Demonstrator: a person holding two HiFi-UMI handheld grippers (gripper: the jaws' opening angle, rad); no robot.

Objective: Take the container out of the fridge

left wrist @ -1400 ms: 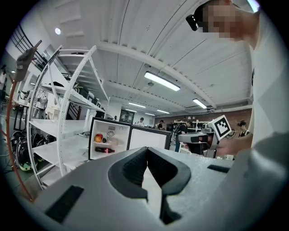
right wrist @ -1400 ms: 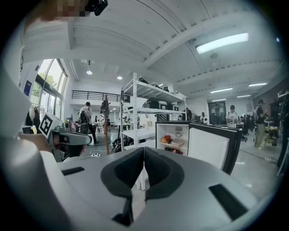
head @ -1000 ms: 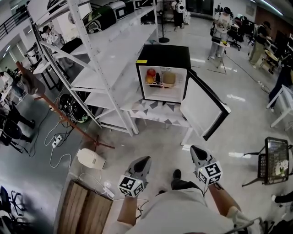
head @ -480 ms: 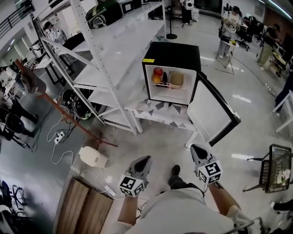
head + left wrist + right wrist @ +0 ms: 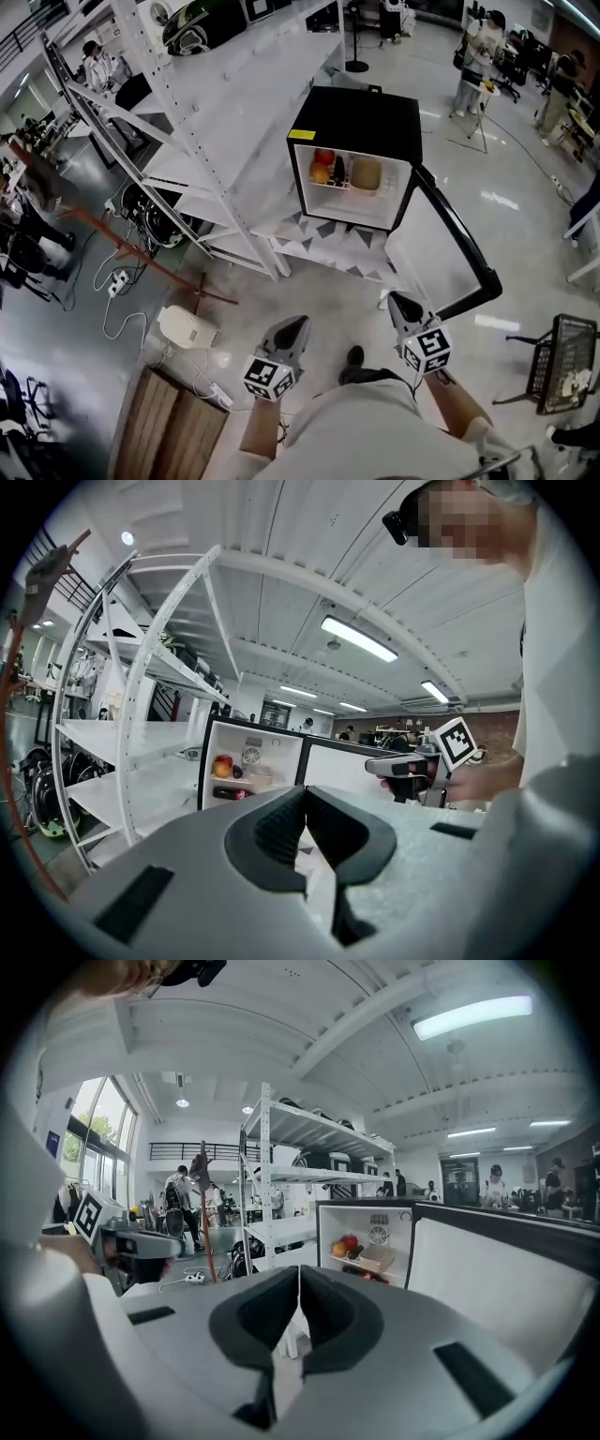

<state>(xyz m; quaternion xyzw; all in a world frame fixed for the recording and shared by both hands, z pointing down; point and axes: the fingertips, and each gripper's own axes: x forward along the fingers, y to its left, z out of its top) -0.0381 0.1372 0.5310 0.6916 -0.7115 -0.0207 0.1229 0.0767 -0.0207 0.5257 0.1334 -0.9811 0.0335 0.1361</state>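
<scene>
A small black fridge (image 5: 354,120) stands on a low white shelf with its door (image 5: 448,251) swung open to the right. On its upper shelf sits a pale, lidded container (image 5: 366,174) next to red and orange fruit (image 5: 322,163). My left gripper (image 5: 294,326) and right gripper (image 5: 401,303) are held side by side well short of the fridge, both shut and empty. In the left gripper view the shut jaws (image 5: 302,810) point at the fridge (image 5: 249,761). In the right gripper view the shut jaws (image 5: 298,1299) point toward the container (image 5: 379,1259).
White metal racking (image 5: 202,141) runs along the left of the fridge. A wooden crate (image 5: 178,431), a white box (image 5: 187,326) and cables lie on the floor at the lower left. A wire basket stand (image 5: 555,361) is at the right. People stand in the background.
The fridge has drawn nearer and larger in the head view as the person walks toward it. Both grippers travel forward with them, still shut.
</scene>
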